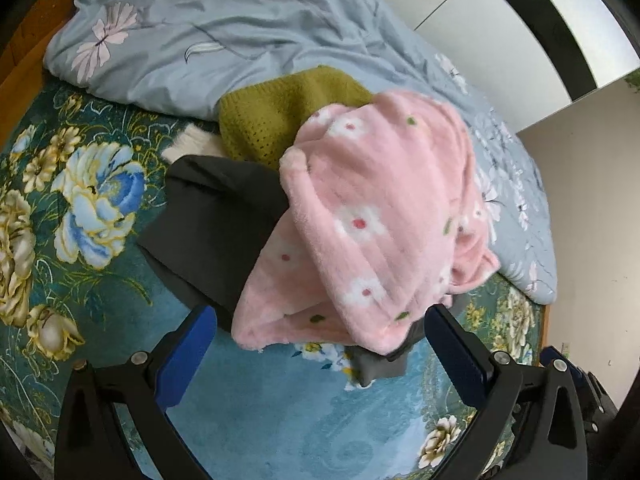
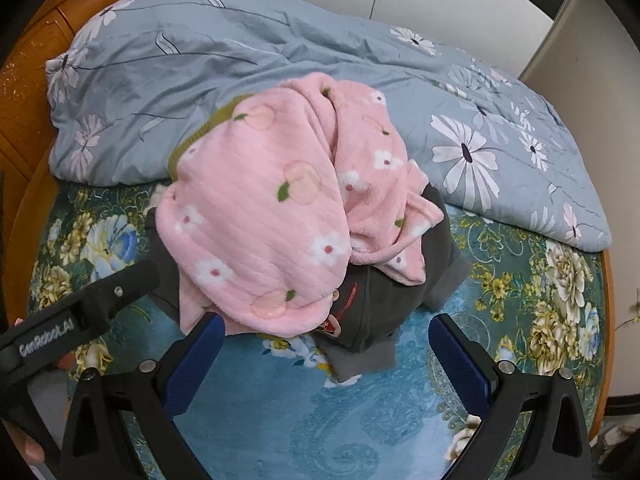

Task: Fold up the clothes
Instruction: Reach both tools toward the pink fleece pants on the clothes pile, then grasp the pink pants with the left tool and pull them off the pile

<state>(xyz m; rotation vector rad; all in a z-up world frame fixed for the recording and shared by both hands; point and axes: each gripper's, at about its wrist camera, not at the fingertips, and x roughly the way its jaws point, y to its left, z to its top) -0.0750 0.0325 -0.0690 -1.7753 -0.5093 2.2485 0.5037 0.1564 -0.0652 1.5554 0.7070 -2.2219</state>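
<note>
A pile of clothes lies on the bed. On top is a pink fleece garment (image 1: 372, 216) with white flowers, also in the right wrist view (image 2: 272, 208). Under it lie a dark grey garment (image 1: 216, 216) (image 2: 384, 304) and an olive knit sweater (image 1: 280, 116), of which only an edge (image 2: 200, 132) shows from the right. A bit of white cloth (image 1: 188, 144) sticks out. My left gripper (image 1: 320, 332) is open and empty, just short of the pink garment's near edge. My right gripper (image 2: 326, 336) is open and empty, near the pile's front edge.
The bed has a teal floral sheet (image 1: 80, 208) (image 2: 320, 412). A grey-blue flowered quilt (image 1: 224, 28) (image 2: 460, 120) lies bunched behind the pile. A wooden headboard (image 2: 48, 40) is at the left. The left gripper's body (image 2: 80, 312) shows at the right view's left edge.
</note>
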